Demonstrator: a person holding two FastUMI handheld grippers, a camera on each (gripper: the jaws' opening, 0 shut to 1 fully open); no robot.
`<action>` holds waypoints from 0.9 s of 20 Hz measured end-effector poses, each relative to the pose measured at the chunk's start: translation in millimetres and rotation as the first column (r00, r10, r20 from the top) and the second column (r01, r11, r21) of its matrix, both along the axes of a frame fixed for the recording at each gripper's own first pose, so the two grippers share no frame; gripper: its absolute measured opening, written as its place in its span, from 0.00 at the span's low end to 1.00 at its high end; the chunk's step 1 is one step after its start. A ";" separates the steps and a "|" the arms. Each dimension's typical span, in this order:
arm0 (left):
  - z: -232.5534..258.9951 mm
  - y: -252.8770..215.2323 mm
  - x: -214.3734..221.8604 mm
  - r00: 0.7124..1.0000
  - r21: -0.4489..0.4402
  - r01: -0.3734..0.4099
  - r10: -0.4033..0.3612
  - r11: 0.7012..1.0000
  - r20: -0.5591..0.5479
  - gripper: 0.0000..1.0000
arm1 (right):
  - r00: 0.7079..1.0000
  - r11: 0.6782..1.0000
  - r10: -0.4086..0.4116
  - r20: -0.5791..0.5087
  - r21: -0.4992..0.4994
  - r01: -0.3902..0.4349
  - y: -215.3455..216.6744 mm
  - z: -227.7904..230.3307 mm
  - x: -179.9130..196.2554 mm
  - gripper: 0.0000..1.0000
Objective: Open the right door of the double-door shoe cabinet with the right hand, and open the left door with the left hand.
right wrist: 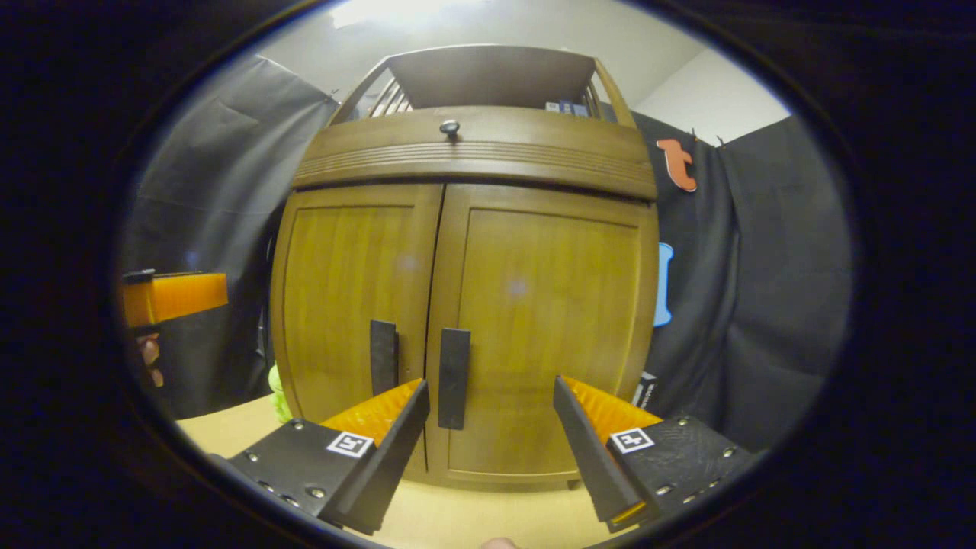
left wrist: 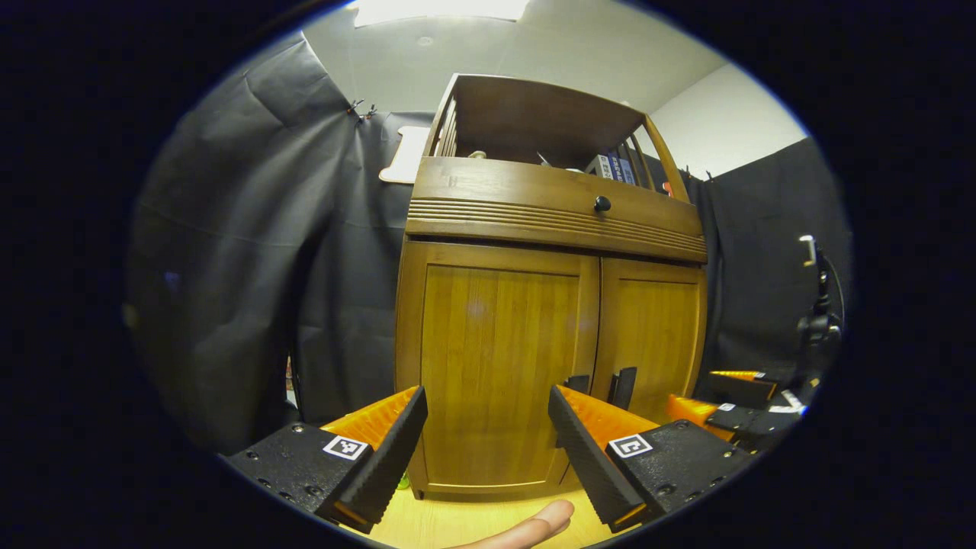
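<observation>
The shoe cabinet (right wrist: 465,305) stands on a pale wooden tabletop (right wrist: 473,518), and both its doors are closed. In the right gripper view the left door (right wrist: 351,297) and the right door (right wrist: 549,320) meet in the middle, each with a dark upright handle near the seam: the left handle (right wrist: 383,347) and the right handle (right wrist: 454,377). Above the doors there is a drawer front with a small round knob (right wrist: 449,127), and above that an open shelf with some books (left wrist: 614,166).

The right tongs (right wrist: 492,427) are spread wide and hold nothing; they are in front of the right door, near its handle but not touching it. The left tongs (left wrist: 488,427) are also spread and empty, in front of the left door. In the left gripper view the right tongs appear low at the right, beside the cabinet.

Black cloth (left wrist: 252,252) hangs behind and on both sides of the cabinet. Above it there is a white wall (left wrist: 724,122) and a white ceiling with a bright lamp (left wrist: 438,9). A fingertip (left wrist: 534,526) shows at the near edge of the tabletop.
</observation>
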State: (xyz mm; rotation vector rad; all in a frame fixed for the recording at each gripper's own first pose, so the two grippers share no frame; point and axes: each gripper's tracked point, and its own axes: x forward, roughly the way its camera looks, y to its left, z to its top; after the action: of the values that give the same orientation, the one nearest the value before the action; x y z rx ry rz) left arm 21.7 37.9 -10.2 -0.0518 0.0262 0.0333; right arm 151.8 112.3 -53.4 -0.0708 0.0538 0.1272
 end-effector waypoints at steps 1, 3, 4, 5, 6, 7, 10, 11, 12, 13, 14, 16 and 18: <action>-1.9 0.7 2.4 1.000 0.000 -0.002 0.002 1.000 -0.006 0.99 | 1.000 1.000 -0.004 -0.004 0.011 0.004 4.3 -4.6 10.2 0.95; -6.0 3.0 5.6 1.000 -0.004 -0.004 0.004 1.000 -0.020 0.99 | 1.000 0.999 -0.006 -0.018 0.050 0.007 15.4 -16.2 26.6 0.98; -7.1 4.0 6.7 1.000 -0.005 -0.005 0.004 1.000 -0.023 0.99 | 1.000 0.998 -0.002 -0.017 0.058 0.003 19.6 -18.3 32.5 0.96; -7.5 6.0 8.5 1.000 -0.004 -0.010 0.010 1.000 -0.022 0.99 | 1.000 0.998 -0.005 -0.013 0.069 0.006 20.6 -17.5 39.8 0.98; -8.2 8.9 9.9 1.000 -0.004 -0.020 0.020 1.000 -0.022 0.99 | 1.000 0.997 -0.004 -0.014 0.082 0.005 21.3 -17.0 45.8 0.98; -8.5 10.6 12.0 0.999 -0.006 -0.029 0.028 1.000 -0.023 0.99 | 1.000 0.995 0.000 -0.019 0.099 0.002 23.9 -19.9 51.6 1.00; -15.1 8.3 14.1 0.999 -0.019 -0.019 0.018 1.000 -0.042 0.99 | 0.999 0.993 0.007 -0.041 0.118 -0.002 30.0 -25.1 67.3 0.98; -16.9 6.5 16.2 0.999 -0.023 -0.009 0.008 1.000 -0.050 0.99 | 0.999 0.992 -0.002 -0.038 0.123 0.007 28.3 -24.1 68.8 0.96; -19.0 4.5 18.5 0.998 -0.028 0.001 -0.002 1.000 -0.057 0.99 | 0.999 0.991 -0.010 -0.043 0.130 0.016 28.0 -26.3 71.8 0.98; -20.2 3.6 19.7 0.998 -0.028 0.000 -0.002 1.000 -0.062 0.99 | 0.999 0.990 -0.012 -0.052 0.141 0.019 28.1 -27.0 75.6 0.98; -20.8 4.1 20.1 0.998 -0.027 -0.002 0.001 1.000 -0.064 0.99 | 0.998 0.985 0.022 -0.055 0.169 -0.012 35.4 -26.4 76.8 0.99; -20.6 1.2 20.7 0.998 -0.034 0.002 -0.005 0.999 -0.065 0.99 | 0.993 0.969 0.099 -0.071 0.232 -0.080 54.4 -30.0 82.6 0.66; -22.3 -0.8 21.3 0.997 -0.039 0.006 -0.009 0.999 -0.072 0.99 | 0.991 0.963 0.108 -0.080 0.256 -0.084 59.1 -30.5 85.4 0.33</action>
State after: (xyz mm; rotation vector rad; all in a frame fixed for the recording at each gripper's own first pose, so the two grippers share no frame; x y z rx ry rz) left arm 43.0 37.2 -32.5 -0.0893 0.0989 0.0275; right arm 237.2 171.4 -83.8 0.1873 0.1269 0.2334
